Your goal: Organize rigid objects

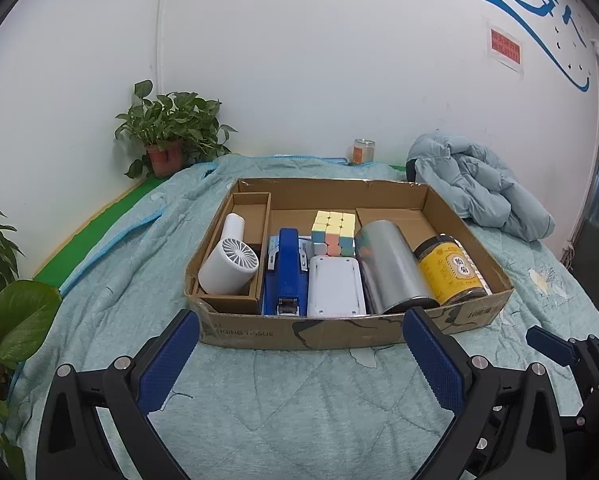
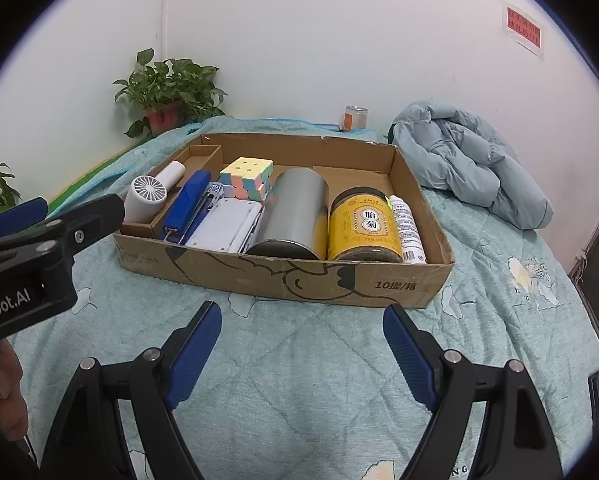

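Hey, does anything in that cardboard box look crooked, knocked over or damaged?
Nothing is spilled. The puzzle cube sits mid-twist, its layers misaligned, and the cardboard box has a ragged back rim.

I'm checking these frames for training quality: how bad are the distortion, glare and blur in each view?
Left wrist view: strong fisheye bend, dark corners, the cardboard box bows, the metal can shows soft reflections, and all is sharp. Right wrist view: the same bend with wider black edges; the yellow jar label reads clearly, and only the other gripper close at the left looks slightly soft.
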`<action>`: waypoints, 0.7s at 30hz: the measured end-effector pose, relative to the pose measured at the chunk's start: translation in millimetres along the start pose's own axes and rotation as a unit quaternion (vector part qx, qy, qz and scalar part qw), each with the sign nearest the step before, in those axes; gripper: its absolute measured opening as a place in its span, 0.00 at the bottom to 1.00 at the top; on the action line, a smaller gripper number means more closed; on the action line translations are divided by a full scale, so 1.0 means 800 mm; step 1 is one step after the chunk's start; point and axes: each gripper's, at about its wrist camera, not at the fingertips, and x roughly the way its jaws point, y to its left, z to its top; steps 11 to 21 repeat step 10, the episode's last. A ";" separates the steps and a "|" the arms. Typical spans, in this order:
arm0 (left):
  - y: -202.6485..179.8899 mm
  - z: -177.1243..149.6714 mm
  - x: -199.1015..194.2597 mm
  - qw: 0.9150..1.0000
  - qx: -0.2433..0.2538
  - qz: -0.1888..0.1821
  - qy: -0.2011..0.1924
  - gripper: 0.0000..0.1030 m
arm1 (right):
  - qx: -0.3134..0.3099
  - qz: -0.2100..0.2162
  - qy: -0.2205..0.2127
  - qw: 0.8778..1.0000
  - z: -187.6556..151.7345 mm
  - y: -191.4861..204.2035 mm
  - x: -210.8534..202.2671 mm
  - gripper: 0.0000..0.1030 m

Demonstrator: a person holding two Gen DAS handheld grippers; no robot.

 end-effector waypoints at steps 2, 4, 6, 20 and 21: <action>0.000 0.000 0.004 1.000 0.002 -0.001 0.004 0.99 | 0.000 0.000 0.002 1.000 0.000 0.000 0.002 0.81; 0.001 -0.001 0.008 1.000 0.001 -0.001 0.006 0.99 | 0.001 0.000 0.003 1.000 0.001 -0.001 0.004 0.81; 0.001 -0.001 0.011 1.000 0.001 0.001 0.005 0.99 | 0.001 0.000 0.004 1.000 0.002 -0.001 0.006 0.81; -0.002 0.000 0.015 1.000 0.012 -0.005 0.004 0.99 | -0.001 0.002 0.009 1.000 0.002 -0.003 0.011 0.81; -0.002 0.000 0.015 1.000 0.012 -0.005 0.004 0.99 | -0.001 0.002 0.009 1.000 0.002 -0.003 0.011 0.81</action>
